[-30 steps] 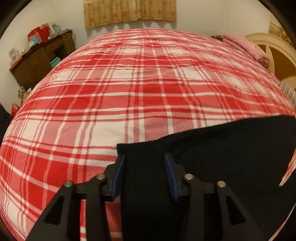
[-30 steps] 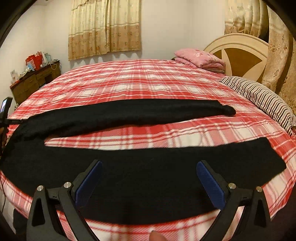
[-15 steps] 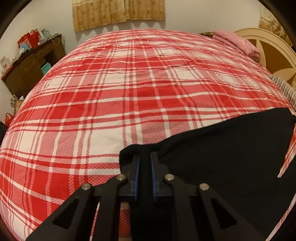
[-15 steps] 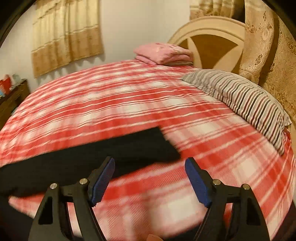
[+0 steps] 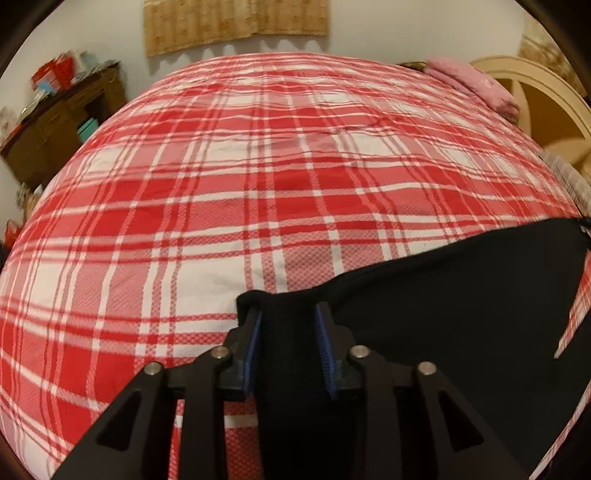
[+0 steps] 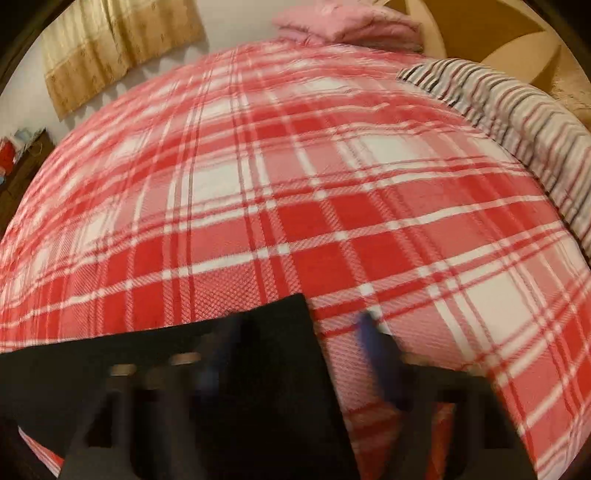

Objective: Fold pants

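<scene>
Black pants [image 5: 461,314] lie flat on a red and white plaid bed cover [image 5: 258,166]. My left gripper [image 5: 288,314] is shut on a bunched corner of the pants, and the cloth fills the gap between its blue pads [image 5: 253,350]. In the blurred right wrist view, the square end of the pants [image 6: 266,387] lies between the fingers of my right gripper [image 6: 295,339]. Its jaws are closing. The right finger still stands clear of the cloth's edge, over the plaid cover [image 6: 295,184].
A folded pink blanket [image 6: 347,22] and a striped pillow [image 6: 517,122] lie by the cream headboard [image 5: 546,107] on the right. A dark wooden dresser [image 5: 55,122] stands past the bed's left side. A curtain [image 5: 236,22] hangs on the far wall.
My left gripper closed on the pants' corner and has stayed there. My right gripper swept right along the pants to their end, dropped closer, and its jaws have narrowed.
</scene>
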Available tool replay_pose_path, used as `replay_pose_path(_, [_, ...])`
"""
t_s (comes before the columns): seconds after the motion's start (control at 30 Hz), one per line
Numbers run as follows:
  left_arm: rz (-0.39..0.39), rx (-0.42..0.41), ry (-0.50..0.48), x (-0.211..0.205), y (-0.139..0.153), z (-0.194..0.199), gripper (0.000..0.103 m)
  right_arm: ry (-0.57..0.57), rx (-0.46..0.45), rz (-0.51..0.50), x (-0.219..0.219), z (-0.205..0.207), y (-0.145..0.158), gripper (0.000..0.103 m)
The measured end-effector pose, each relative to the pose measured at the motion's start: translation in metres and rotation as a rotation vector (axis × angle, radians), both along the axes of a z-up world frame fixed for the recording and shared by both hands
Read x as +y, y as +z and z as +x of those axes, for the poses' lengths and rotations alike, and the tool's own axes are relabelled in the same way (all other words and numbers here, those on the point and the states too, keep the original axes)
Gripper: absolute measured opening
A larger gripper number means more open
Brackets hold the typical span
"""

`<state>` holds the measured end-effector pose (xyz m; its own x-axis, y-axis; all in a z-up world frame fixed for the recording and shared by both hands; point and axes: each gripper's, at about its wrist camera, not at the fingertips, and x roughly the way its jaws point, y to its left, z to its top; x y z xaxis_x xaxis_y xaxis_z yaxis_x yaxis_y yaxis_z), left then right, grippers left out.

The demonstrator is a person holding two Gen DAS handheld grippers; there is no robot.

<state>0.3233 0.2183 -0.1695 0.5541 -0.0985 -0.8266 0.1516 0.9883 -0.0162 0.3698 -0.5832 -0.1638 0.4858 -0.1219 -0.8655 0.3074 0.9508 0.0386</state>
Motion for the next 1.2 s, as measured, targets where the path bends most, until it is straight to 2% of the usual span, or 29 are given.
replay_pose_path(0.03, [0.014, -0.009, -0.024, -0.002, 0.0, -0.001, 0.015, 0.03, -0.011, 0.004, 0.003, 0.001, 0.002, 0.015])
replay_pose_path(0.1, [0.028, -0.015, -0.048, -0.003, 0.003, -0.003, 0.013, 0.062, -0.023, 0.005, 0.011, 0.0, 0.008, 0.009])
replay_pose_path(0.17, [0.022, -0.025, -0.049, -0.001, 0.008, -0.005, 0.011, 0.083, -0.048, -0.047, 0.023, -0.006, 0.019, 0.008])
replay_pose_path(0.23, [-0.006, -0.061, -0.043, 0.002, 0.018, -0.013, 0.01, 0.102, -0.114, -0.061, 0.032, -0.016, 0.039, 0.008])
replay_pose_path(0.37, [-0.092, -0.145, -0.035, 0.012, 0.038, -0.035, 0.009, 0.181, -0.351, -0.055, 0.054, -0.068, 0.104, 0.008])
replay_pose_path(0.47, [-0.158, -0.223, -0.045, 0.018, 0.054, -0.057, 0.009, 0.222, -0.495, -0.059, 0.063, -0.115, 0.143, 0.007])
replay_pose_path(0.57, [-0.26, -0.303, -0.056, 0.03, 0.066, -0.088, 0.009, 0.225, -0.586, -0.049, 0.059, -0.162, 0.162, 0.004])
replay_pose_path(0.63, [-0.301, -0.323, -0.065, 0.034, 0.066, -0.103, 0.009, 0.214, -0.623, -0.02, 0.052, -0.195, 0.162, 0.004])
replay_pose_path(0.73, [-0.351, -0.335, -0.072, 0.043, 0.052, -0.134, 0.009, 0.179, -0.615, -0.005, 0.043, -0.242, 0.146, 0.003])
replay_pose_path(0.93, [-0.4, -0.3, -0.061, 0.051, 0.017, -0.17, 0.009, 0.091, -0.512, 0.009, 0.035, -0.307, 0.092, 0.003])
replay_pose_path(1.03, [-0.388, -0.29, -0.064, 0.052, 0.006, -0.18, 0.009, 0.063, -0.495, 0.018, 0.027, -0.323, 0.08, 0.004])
replay_pose_path(1.2, [-0.332, -0.274, -0.095, 0.044, -0.004, -0.188, 0.01, 0.072, -0.388, -0.013, 0.023, -0.326, 0.059, 0.004])
